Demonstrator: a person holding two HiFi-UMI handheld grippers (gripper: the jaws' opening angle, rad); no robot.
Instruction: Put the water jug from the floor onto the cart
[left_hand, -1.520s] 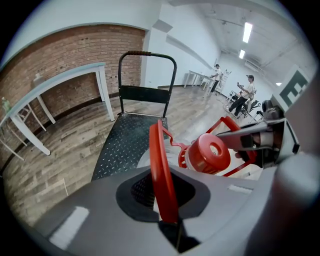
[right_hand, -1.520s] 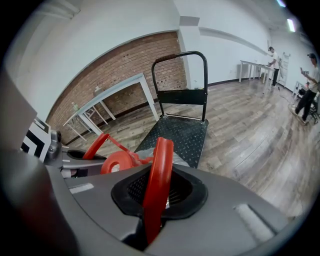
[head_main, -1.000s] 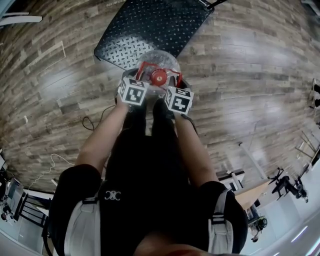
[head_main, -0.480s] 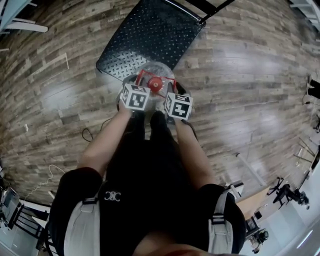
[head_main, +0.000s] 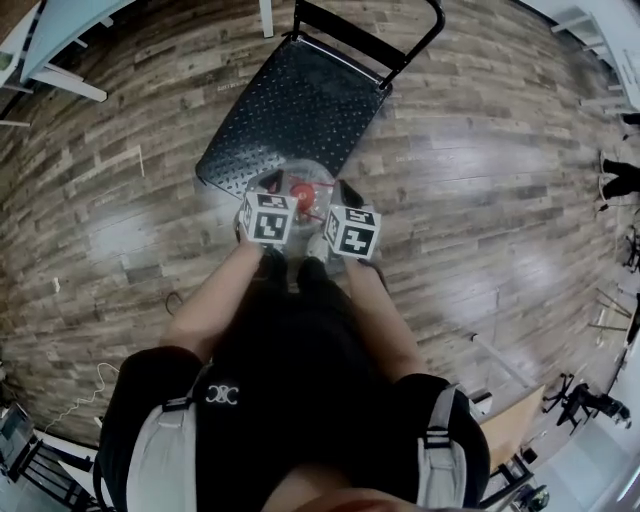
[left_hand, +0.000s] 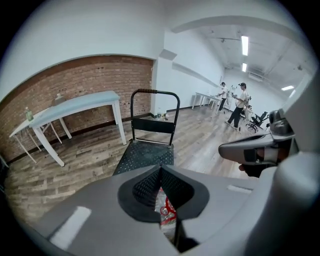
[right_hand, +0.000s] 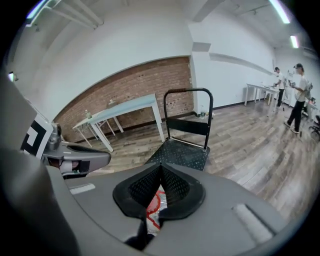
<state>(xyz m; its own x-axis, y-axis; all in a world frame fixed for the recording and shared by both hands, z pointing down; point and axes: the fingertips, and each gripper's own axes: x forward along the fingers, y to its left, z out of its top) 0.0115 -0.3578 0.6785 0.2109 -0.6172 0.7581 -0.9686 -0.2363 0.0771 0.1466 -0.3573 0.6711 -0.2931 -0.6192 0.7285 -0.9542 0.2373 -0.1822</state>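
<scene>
- My left tongs (left_hand: 160, 171) and right tongs (right_hand: 161, 168) have just closed, tips pressed together on nothing.
- Just beyond them: clear plastic water jug with red handle (head_main: 298, 186), at the near edge of the black studded metal cart (head_main: 295, 110).

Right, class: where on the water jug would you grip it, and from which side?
The red handle over the cap, from above. The water jug is upright, handle on top; its clear body looks too round and wide for jaws.

Brick wall (left_hand: 90, 82), wood flr (head_main: 500, 200), white tbl (left_hand: 80, 105).
</scene>
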